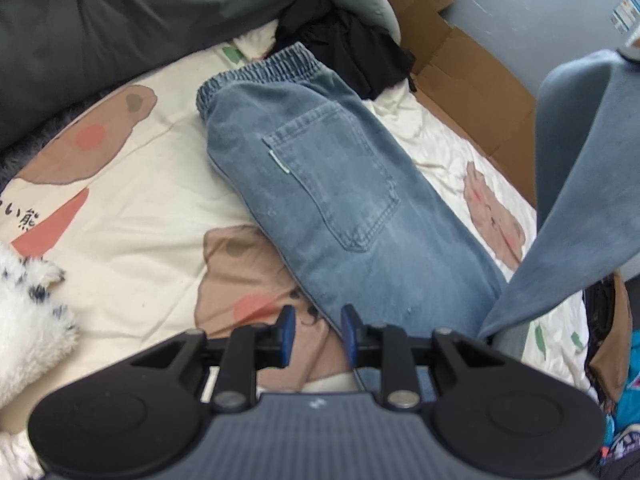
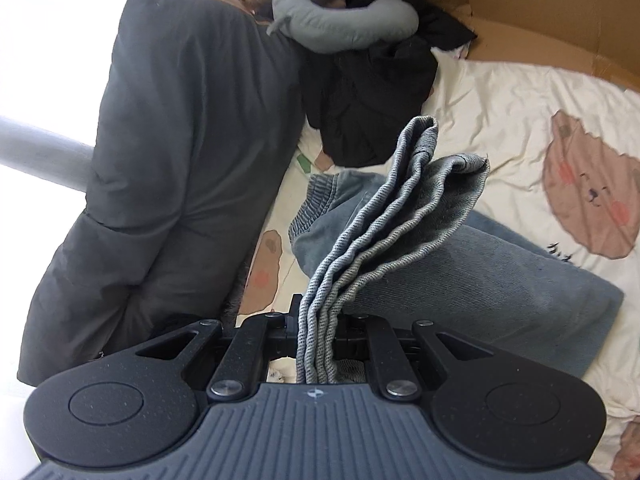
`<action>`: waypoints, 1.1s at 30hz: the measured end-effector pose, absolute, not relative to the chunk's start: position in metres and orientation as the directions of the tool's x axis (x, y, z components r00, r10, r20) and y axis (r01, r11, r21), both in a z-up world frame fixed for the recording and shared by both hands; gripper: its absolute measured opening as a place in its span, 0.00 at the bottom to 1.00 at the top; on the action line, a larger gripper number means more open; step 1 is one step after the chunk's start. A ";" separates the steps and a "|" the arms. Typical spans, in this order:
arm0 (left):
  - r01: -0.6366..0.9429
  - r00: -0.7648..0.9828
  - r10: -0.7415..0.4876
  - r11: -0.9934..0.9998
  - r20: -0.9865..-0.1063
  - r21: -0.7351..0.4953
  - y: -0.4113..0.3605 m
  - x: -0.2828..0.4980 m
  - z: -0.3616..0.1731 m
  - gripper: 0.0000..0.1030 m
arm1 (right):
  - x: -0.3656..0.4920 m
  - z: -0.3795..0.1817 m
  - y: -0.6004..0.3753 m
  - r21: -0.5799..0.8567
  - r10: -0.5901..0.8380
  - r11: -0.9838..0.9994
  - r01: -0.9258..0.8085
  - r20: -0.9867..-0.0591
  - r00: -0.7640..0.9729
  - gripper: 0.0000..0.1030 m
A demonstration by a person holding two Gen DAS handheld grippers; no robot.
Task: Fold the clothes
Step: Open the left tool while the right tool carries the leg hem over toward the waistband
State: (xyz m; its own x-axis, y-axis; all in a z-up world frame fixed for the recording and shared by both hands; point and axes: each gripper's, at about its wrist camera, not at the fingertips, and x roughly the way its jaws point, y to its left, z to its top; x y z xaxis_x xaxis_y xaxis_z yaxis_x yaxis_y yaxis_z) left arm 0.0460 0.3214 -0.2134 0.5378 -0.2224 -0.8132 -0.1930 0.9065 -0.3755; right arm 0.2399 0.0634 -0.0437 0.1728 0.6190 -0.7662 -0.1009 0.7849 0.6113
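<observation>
Blue jeans [image 1: 340,200] lie folded lengthwise on a cream bear-print sheet [image 1: 140,208], elastic waistband at the far end and back pocket facing up. My left gripper [image 1: 318,316] hovers over the jeans' near left edge, its blue pads apart with nothing between them. The leg end [image 1: 580,200] rises off the bed on the right of that view. In the right wrist view my right gripper [image 2: 318,320] is shut on the bunched hems [image 2: 420,200], held above the lying jeans [image 2: 500,288], with the waistband [image 2: 320,200] beyond.
A dark grey cushion [image 2: 180,160] borders the sheet's left side. A black garment pile [image 2: 372,100] and a grey neck pillow [image 2: 340,20] sit past the waistband. Flattened cardboard [image 1: 460,68] lines the far right edge. A white fluffy item [image 1: 28,320] lies at near left.
</observation>
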 end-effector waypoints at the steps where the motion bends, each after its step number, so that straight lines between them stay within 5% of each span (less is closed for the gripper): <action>1: -0.202 0.541 -0.223 0.901 -0.811 -0.383 0.323 0.047 -0.214 0.26 | 0.242 -0.048 0.068 0.612 0.620 0.784 -0.101 -0.766 0.168 0.09; 17: -0.364 0.616 -0.178 0.799 -0.767 -0.478 0.349 0.052 -0.217 0.27 | 0.281 -0.128 0.142 0.571 0.572 0.820 -0.051 -0.811 0.124 0.09; 33: -0.420 0.629 -0.104 0.789 -0.771 -0.449 0.362 0.059 -0.219 0.27 | 0.321 -0.206 0.203 0.528 0.520 0.849 0.011 -0.840 0.157 0.10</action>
